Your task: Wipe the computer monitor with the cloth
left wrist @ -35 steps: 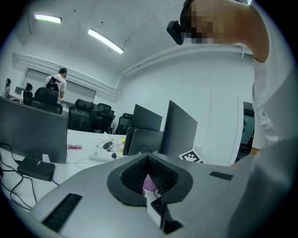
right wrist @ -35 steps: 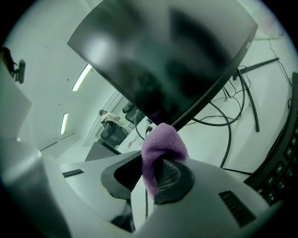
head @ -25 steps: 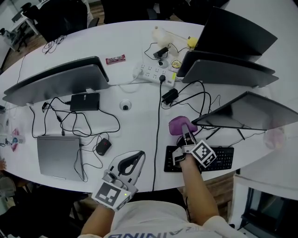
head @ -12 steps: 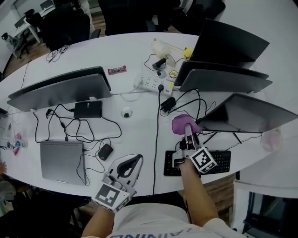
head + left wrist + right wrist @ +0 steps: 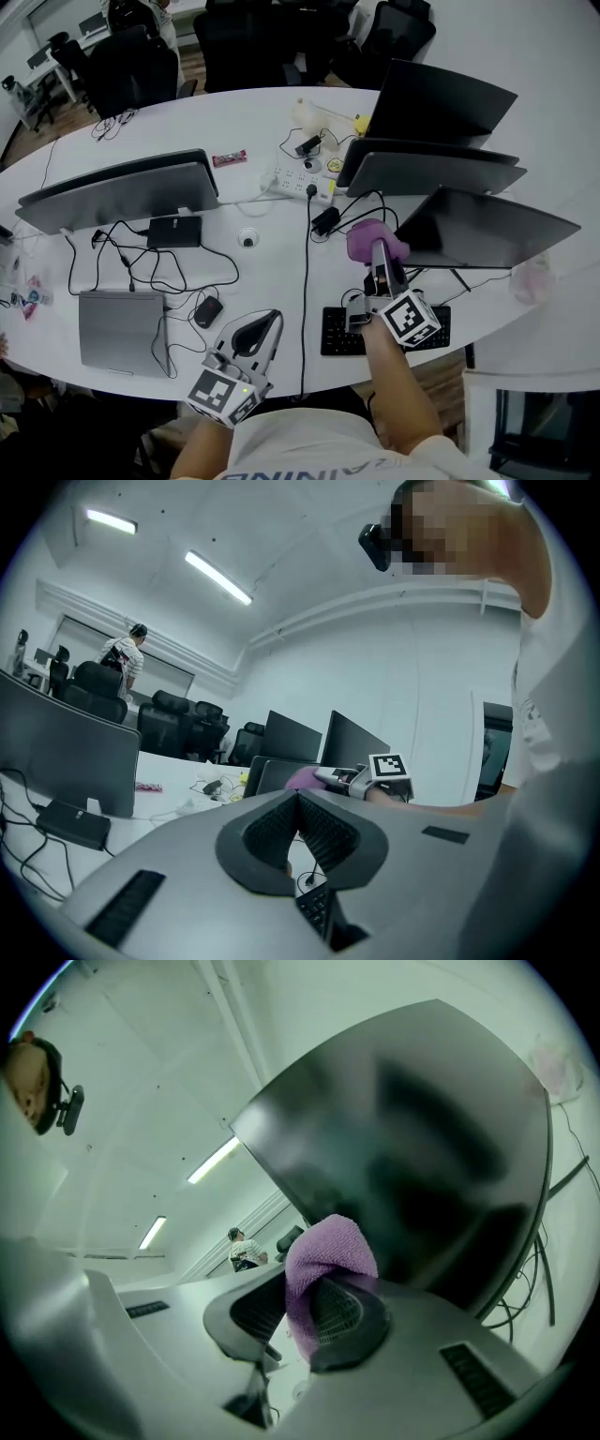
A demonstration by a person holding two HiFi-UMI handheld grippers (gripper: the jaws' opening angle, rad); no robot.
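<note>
Head view: on the white table (image 5: 272,253), the right gripper (image 5: 377,253) holds a purple cloth (image 5: 366,238) at the left edge of the nearest computer monitor (image 5: 492,230), above a black keyboard (image 5: 339,339). The left gripper (image 5: 262,326) hangs over the table's near edge, beside a closed laptop (image 5: 120,330).

Left gripper view: the left gripper (image 5: 298,801) has its jaws pressed together with nothing between them.

Right gripper view: the right gripper (image 5: 305,1312) pinches the cloth (image 5: 326,1249), which bulges above the jaws close to the monitor's dark screen (image 5: 422,1147); whether they touch is unclear.
</note>
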